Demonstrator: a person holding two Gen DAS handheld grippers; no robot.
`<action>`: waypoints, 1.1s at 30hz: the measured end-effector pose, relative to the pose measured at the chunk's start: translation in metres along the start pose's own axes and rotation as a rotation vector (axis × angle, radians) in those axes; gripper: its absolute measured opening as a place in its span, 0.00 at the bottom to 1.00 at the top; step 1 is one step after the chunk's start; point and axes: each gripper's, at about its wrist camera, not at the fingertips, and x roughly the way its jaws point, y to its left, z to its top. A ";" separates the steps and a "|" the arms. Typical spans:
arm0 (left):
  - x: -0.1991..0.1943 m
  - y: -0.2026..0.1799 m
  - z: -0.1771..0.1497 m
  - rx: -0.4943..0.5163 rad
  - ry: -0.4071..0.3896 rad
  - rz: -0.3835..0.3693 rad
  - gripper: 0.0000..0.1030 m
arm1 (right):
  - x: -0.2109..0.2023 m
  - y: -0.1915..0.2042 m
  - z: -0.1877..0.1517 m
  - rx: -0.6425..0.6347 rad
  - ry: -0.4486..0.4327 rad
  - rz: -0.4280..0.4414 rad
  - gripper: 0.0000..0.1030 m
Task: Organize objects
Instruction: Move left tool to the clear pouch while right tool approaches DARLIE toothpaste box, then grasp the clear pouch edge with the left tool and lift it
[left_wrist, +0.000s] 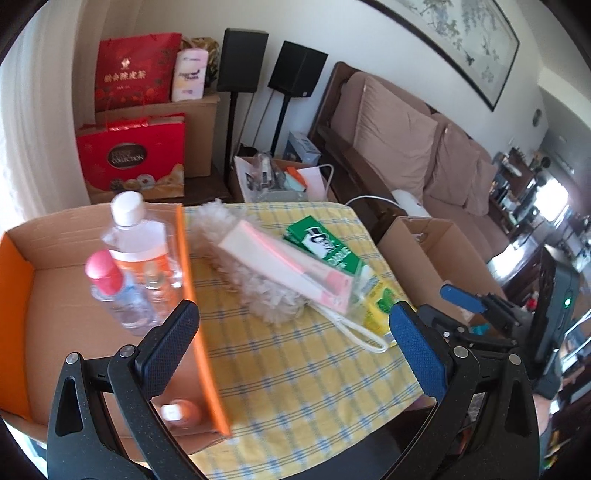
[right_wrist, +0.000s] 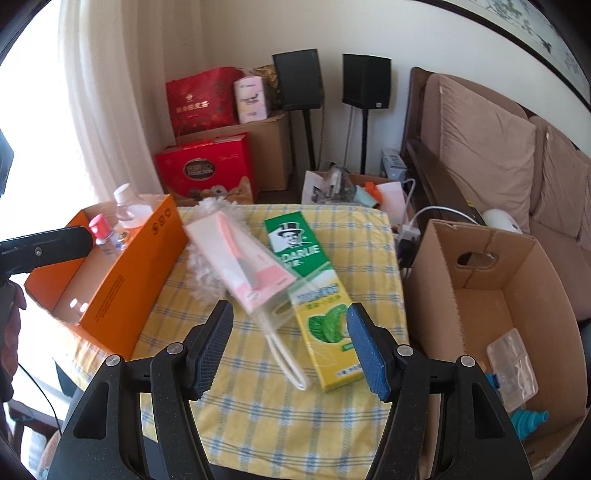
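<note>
Surface (right_wrist: 258, 387): yellow-and-blue checked cloth, centre of both views.

1. Toothpaste carton (right_wrist: 314, 295), green and yellow, lettered "DARLIE", a top-hatted man above and mint leaves below; lies flat at centre.
2. Fluffy duster (right_wrist: 207, 266) in clear packaging with a pink-and-white card, overlapping the carton's left edge; card print too small to read.
3. Orange cardboard box (right_wrist: 122, 280), left of frame: a clear bottle (left_wrist: 138, 240) with white cap and orange label, a small pink-capped bottle (left_wrist: 114, 291); labels blurred.
4. Brown carton (right_wrist: 480, 295), lower right.
5. Red gift box (right_wrist: 207, 170), upper left, reading "COLLECTION".

My left tool (left_wrist: 291, 339) stands wide open, holding nothing. My right tool (right_wrist: 290, 347) stands partly open, empty, above the cloth.
</note>
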 end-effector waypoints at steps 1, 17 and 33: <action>0.003 -0.003 0.001 -0.006 0.003 -0.008 1.00 | -0.001 -0.003 0.000 0.006 -0.002 -0.001 0.64; 0.083 -0.036 -0.006 -0.104 0.136 -0.055 0.82 | 0.005 -0.033 -0.010 0.057 0.009 -0.013 0.64; 0.138 -0.008 -0.021 -0.398 0.134 -0.162 0.50 | 0.021 -0.042 -0.021 0.076 0.032 0.014 0.64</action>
